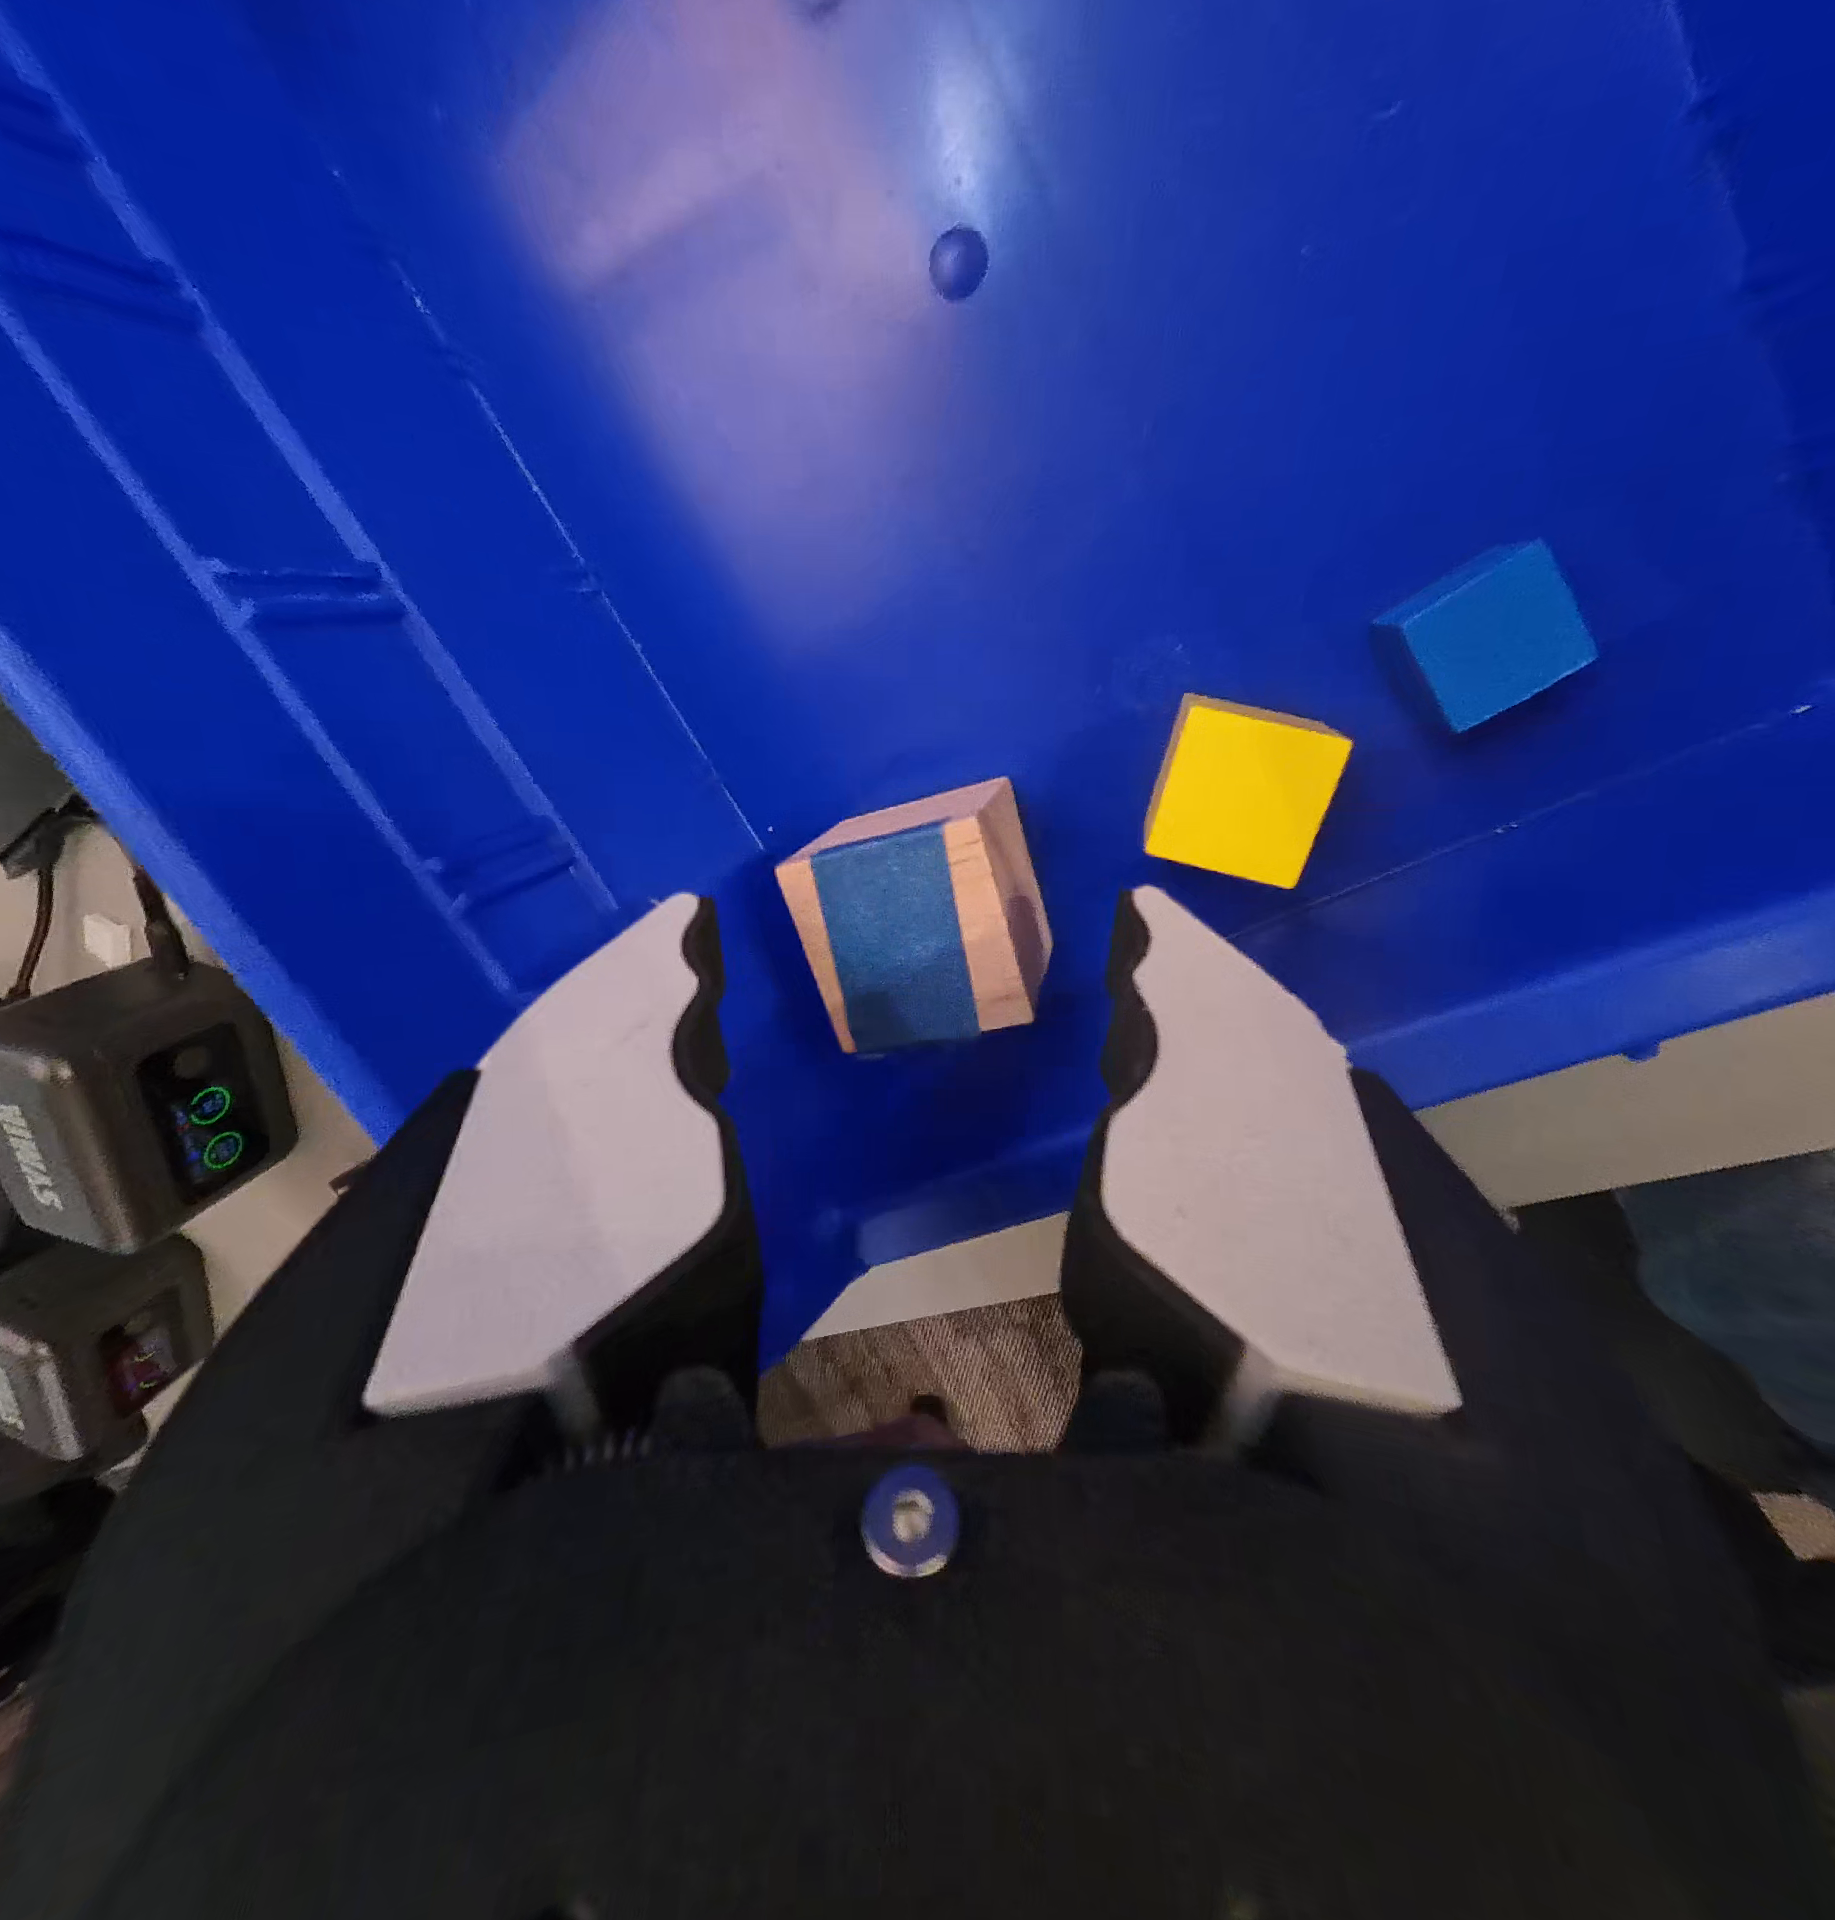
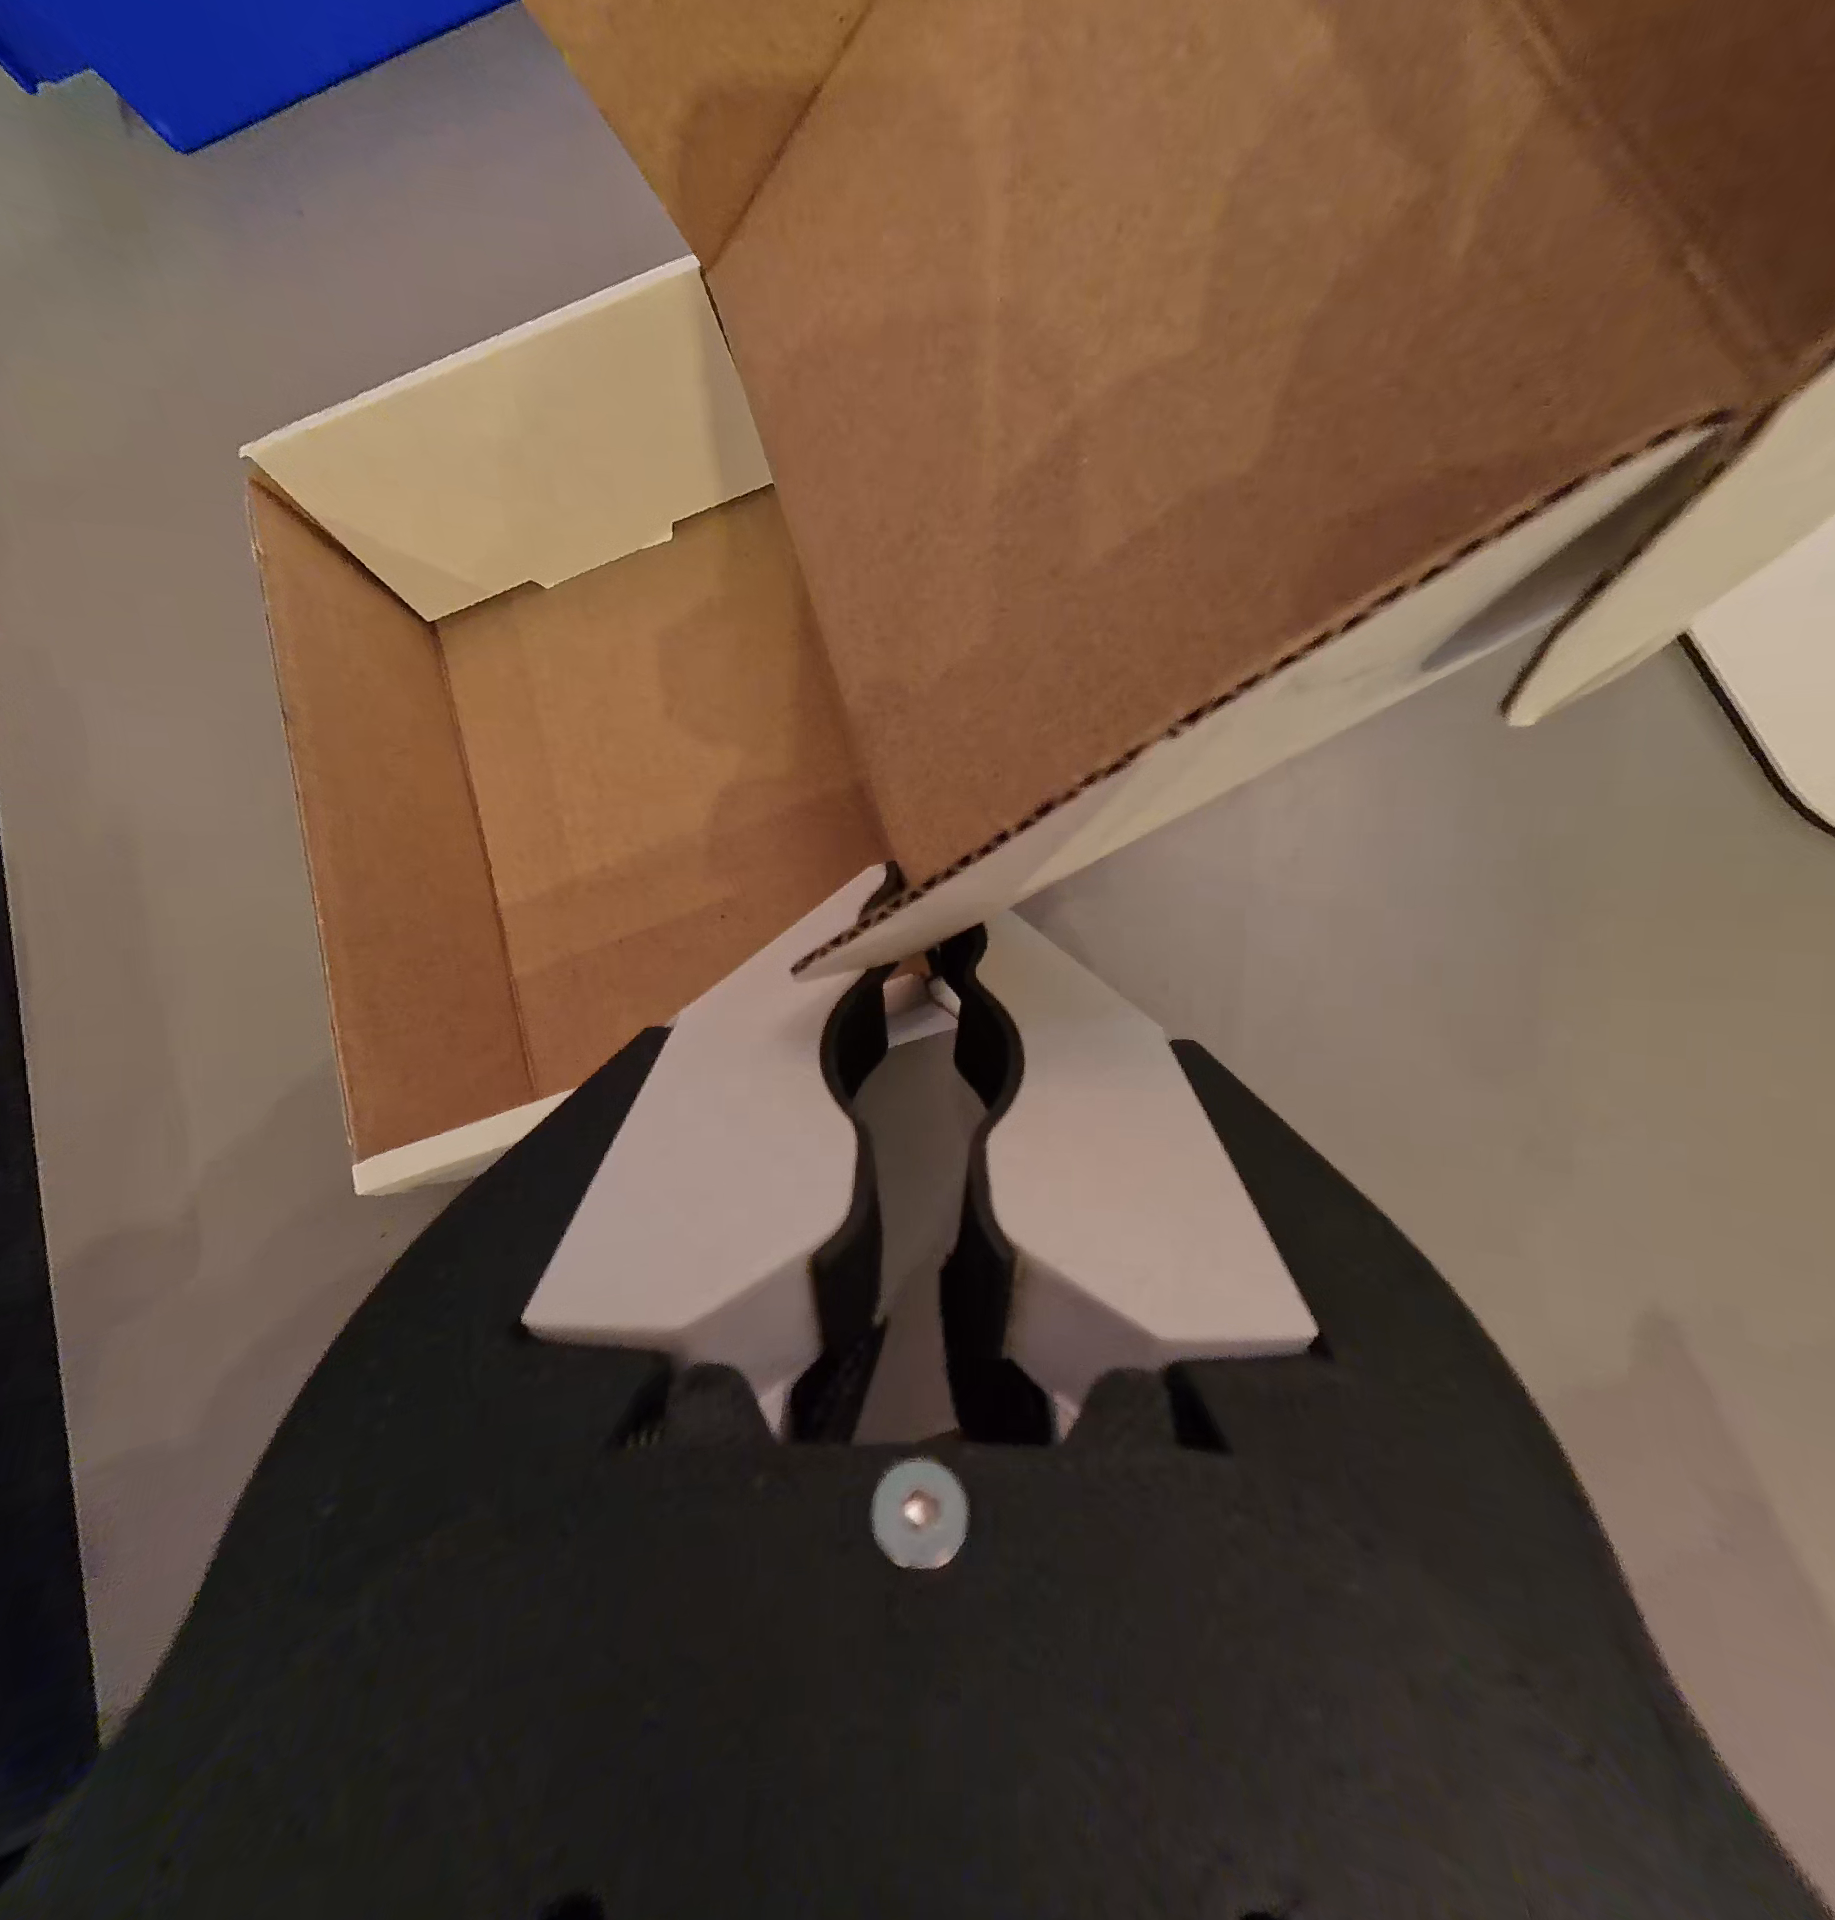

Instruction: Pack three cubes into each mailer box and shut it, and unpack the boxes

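Early in a packing pass by the look of it: mailer box (image 2: 580, 748) sits open and empty on the grey table (image 2: 1412, 1039), just ahead-left of my right gripper (image 2: 934, 961), no cubes in it that I can see. Right fingers (image 2: 736, 1122) nearly closed, pinching the corrugated front edge of the lid flap (image 2: 1152, 468) and holding it raised; brown inside, white outside, side tab hanging off to the right. Left gripper (image 1: 913, 935) spread wide and empty over the blue plastic bin (image 1: 892, 520). Wooden cube with a blue face (image 1: 913, 925) lies right between the fingertips, tilted, not touched yet. Yellow cube (image 1: 1245, 795) just right of my right finger, blue cube (image 1: 1484, 634) farther right and beyond. All three cubes still to load, then shut the lid. Other boxes: out of view, can't say.
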`<action>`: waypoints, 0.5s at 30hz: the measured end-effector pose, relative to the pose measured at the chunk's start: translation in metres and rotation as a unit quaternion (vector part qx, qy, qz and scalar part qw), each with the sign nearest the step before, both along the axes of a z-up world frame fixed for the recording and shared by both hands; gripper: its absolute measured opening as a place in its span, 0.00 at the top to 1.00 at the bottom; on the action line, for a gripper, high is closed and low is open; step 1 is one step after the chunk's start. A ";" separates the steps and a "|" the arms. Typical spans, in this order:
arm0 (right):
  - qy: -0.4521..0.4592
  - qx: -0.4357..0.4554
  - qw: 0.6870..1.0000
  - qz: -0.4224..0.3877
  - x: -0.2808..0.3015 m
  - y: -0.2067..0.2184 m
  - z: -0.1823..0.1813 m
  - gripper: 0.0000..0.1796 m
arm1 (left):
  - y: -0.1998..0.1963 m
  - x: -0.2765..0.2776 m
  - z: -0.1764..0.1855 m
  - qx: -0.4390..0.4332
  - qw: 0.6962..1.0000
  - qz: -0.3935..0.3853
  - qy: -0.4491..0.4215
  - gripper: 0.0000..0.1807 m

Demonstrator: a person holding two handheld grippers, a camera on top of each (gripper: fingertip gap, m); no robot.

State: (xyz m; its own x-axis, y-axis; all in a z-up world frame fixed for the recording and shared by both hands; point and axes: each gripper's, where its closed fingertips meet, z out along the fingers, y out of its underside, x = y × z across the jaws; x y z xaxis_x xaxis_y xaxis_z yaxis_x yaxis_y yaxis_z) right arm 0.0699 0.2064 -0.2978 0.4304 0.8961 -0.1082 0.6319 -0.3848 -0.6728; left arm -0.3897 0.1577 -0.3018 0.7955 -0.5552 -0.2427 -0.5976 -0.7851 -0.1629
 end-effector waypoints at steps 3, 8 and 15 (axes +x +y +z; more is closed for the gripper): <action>0.000 -0.001 1.000 0.002 -0.001 0.000 -0.001 0.98 | -0.002 -0.002 -0.010 -0.022 1.000 0.005 -0.001 0.61; -0.003 -0.002 1.000 0.003 -0.002 0.000 -0.002 0.98 | 0.000 -0.007 -0.012 -0.036 0.999 0.013 0.006 0.74; -0.004 0.000 1.000 0.003 -0.002 0.000 -0.003 0.98 | 0.005 0.001 -0.001 0.000 1.000 0.004 -0.017 0.75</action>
